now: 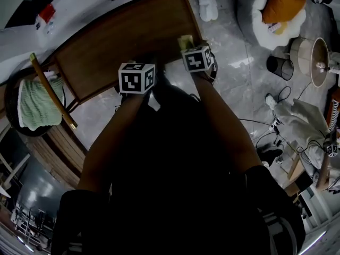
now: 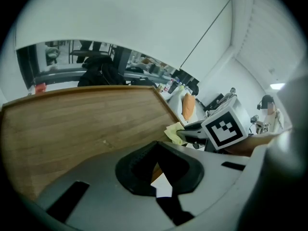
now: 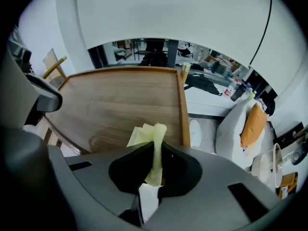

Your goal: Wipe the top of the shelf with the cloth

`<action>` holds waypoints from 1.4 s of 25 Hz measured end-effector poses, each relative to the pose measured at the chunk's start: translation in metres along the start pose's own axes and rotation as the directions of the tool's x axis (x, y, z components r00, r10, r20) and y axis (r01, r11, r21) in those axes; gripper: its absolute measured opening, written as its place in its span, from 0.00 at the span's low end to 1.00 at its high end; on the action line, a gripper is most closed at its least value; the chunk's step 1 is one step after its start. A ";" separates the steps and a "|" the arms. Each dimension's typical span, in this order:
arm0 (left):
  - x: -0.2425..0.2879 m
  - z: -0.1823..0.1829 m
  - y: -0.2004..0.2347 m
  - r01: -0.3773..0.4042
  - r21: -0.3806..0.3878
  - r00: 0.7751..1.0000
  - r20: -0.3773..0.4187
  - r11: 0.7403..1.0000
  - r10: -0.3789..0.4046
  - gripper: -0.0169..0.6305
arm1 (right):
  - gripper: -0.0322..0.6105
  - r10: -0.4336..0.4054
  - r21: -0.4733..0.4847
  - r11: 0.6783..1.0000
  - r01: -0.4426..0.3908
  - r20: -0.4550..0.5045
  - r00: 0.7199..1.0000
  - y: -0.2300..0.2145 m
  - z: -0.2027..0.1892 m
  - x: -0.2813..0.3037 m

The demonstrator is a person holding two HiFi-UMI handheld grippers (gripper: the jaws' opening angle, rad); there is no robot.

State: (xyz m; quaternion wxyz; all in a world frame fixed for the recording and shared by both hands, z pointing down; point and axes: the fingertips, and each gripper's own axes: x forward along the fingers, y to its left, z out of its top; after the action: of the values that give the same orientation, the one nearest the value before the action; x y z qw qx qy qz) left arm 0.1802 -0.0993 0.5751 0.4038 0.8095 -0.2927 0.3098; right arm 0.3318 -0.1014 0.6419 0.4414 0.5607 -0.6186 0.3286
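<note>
The shelf's brown wooden top [image 1: 122,39] fills the upper middle of the head view and lies just ahead of both grippers. My right gripper [image 1: 195,54] hovers at its near right corner, shut on a pale yellow cloth [image 1: 185,41]. In the right gripper view the cloth [image 3: 153,146] stands pinched between the jaws above the shelf top [image 3: 120,105]. My left gripper [image 1: 136,77] is at the near edge, left of the right one. Its jaws [image 2: 156,166] look shut with nothing in them. It sees the shelf top [image 2: 82,124], the right gripper [image 2: 222,128] and the cloth [image 2: 174,132].
A green towel [image 1: 37,104] on a dark round seat and a wooden pole [image 1: 52,91] are left of the shelf. On the marble floor to the right are white slippers [image 1: 207,4], a white beanbag with an orange cushion [image 1: 281,7], a black bin [image 1: 280,67] and cables.
</note>
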 end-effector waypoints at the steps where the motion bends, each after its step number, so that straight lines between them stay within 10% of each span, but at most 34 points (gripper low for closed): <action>1: -0.004 0.000 0.003 -0.005 -0.005 1.000 0.009 1.000 0.005 0.04 | 0.12 -0.010 0.012 1.000 0.010 0.004 1.000 -0.001 0.001 0.000; 9: -0.062 0.001 0.031 -0.020 -0.048 0.995 0.101 0.999 0.024 0.04 | 0.12 0.053 0.035 0.997 -0.061 0.209 0.976 0.024 0.060 -0.048; 17: -0.178 0.012 0.058 0.030 -0.059 0.951 0.308 0.998 -0.010 0.04 | 0.12 0.271 -0.094 0.959 -0.269 0.592 0.759 0.127 0.153 -0.183; 22: -0.276 0.013 0.036 0.180 0.024 0.857 0.487 0.983 -0.169 0.04 | 0.12 0.403 -0.246 0.910 -0.334 0.716 0.570 0.202 0.165 -0.285; 35: -0.465 -0.032 -0.024 0.289 0.363 0.560 0.686 0.886 -0.464 0.04 | 0.12 0.671 -0.496 0.723 -0.481 0.670 0.317 0.310 0.110 -0.428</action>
State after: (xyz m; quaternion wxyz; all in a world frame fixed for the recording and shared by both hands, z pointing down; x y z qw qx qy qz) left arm -0.1067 0.0435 0.2355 0.2137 0.9443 -0.2186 -0.1216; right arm -0.0010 0.0204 0.2343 0.0095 0.3365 -0.9363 0.0997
